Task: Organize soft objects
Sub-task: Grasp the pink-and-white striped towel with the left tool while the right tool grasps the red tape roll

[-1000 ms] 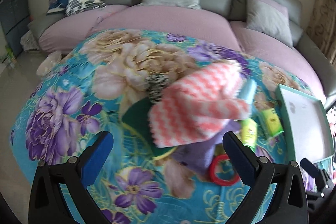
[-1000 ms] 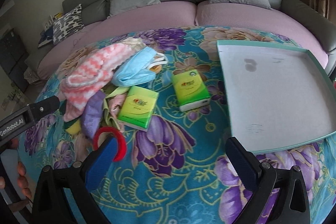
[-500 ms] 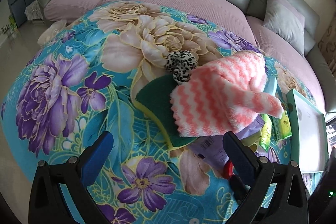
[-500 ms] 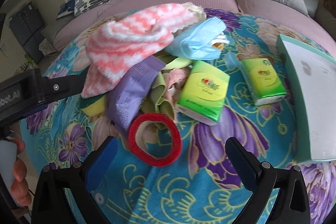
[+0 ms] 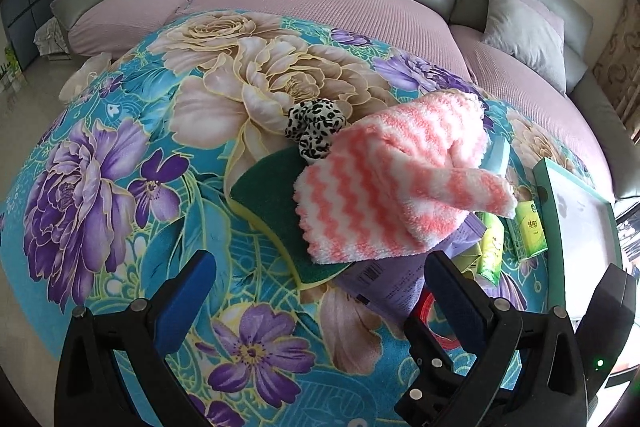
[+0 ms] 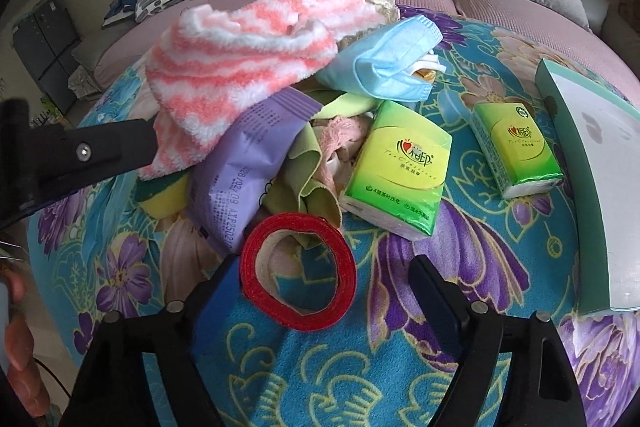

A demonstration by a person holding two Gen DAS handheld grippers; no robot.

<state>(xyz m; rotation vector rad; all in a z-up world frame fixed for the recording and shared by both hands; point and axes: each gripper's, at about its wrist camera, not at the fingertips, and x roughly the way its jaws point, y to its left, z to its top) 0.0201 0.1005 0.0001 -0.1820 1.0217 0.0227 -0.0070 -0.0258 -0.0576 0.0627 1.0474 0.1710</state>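
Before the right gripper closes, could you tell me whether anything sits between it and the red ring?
Nothing visible does. The red ring already lies between the closing jaws of the right gripper, on the blanket at the pile's near edge.

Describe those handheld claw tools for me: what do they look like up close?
Each is a black plastic frame forking into two arms studded with silver screws. The left gripper and right gripper both have fingers faced with blue pads. A small green light glows beside one.
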